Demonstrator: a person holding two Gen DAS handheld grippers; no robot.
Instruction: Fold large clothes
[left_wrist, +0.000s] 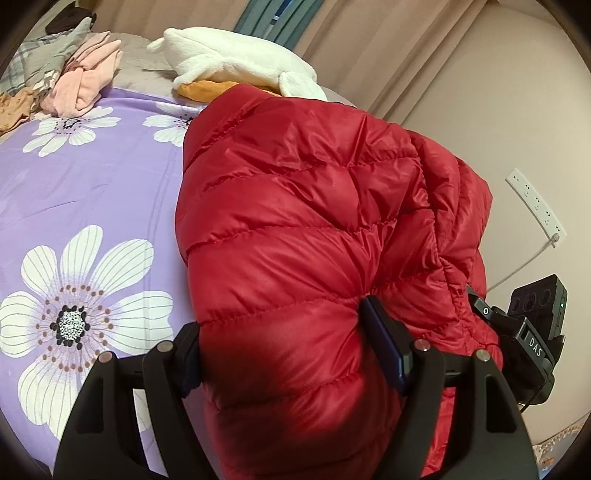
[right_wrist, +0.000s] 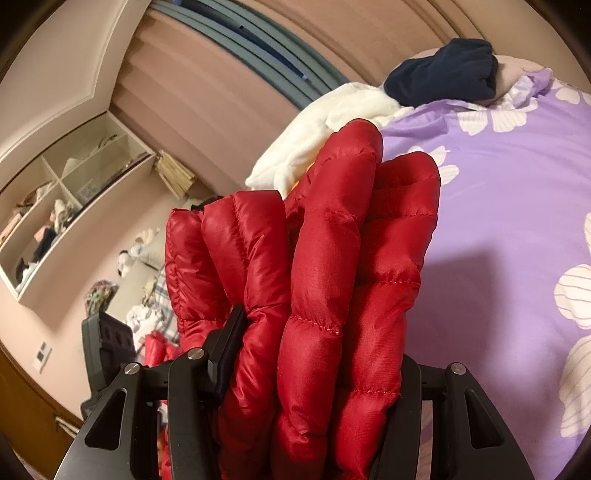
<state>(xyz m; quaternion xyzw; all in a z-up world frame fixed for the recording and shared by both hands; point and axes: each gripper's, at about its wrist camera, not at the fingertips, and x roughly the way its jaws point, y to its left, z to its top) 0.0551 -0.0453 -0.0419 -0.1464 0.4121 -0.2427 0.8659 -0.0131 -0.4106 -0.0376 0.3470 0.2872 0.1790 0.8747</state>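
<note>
A red quilted puffer jacket (left_wrist: 303, 206) lies bunched along the right side of a bed with a purple flowered cover (left_wrist: 92, 206). My left gripper (left_wrist: 284, 343) is shut on a thick puffy fold of it, one pad pressing each side. In the right wrist view the same red jacket (right_wrist: 325, 266) stands up in several stacked folds, and my right gripper (right_wrist: 314, 373) is shut on that bundle; its right finger is mostly hidden by the fabric. The right gripper's body (left_wrist: 532, 332) shows at the jacket's far edge in the left wrist view.
A white fleece garment (left_wrist: 236, 59) over something orange lies beyond the jacket. Pink and grey clothes (left_wrist: 81, 81) pile at the bed's far left. A dark blue garment (right_wrist: 443, 70) sits at the bed's far end. Wall, socket strip (left_wrist: 535, 203) and shelves (right_wrist: 66, 195) flank the bed.
</note>
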